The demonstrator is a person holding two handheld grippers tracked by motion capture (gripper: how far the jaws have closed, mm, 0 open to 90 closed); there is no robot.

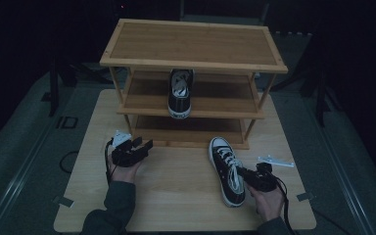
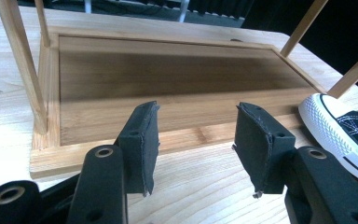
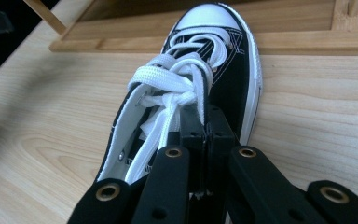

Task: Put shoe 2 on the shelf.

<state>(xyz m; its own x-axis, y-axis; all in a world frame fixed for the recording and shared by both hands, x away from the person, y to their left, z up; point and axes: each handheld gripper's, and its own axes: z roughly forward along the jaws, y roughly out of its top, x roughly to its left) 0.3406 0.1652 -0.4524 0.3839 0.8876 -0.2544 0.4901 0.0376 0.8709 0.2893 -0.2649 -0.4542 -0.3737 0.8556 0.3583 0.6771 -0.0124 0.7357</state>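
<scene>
High view: right gripper [image 1: 247, 175] clamped on sneaker [image 1: 226, 169] collar, left gripper [image 1: 144, 145] agape before rack [image 1: 192, 63] edge.

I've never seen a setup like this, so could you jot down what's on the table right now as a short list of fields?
surface: light wooden table
furniture: three-tier wooden shoe rack at the far side of the table
shoe on rack: black sneaker on the middle shelf
shoe on table: black sneaker with white laces, toe toward the rack's bottom shelf
right gripper: shut on the side wall of the shoe on the table
left gripper: open, holding nothing, facing the bottom shelf
</scene>
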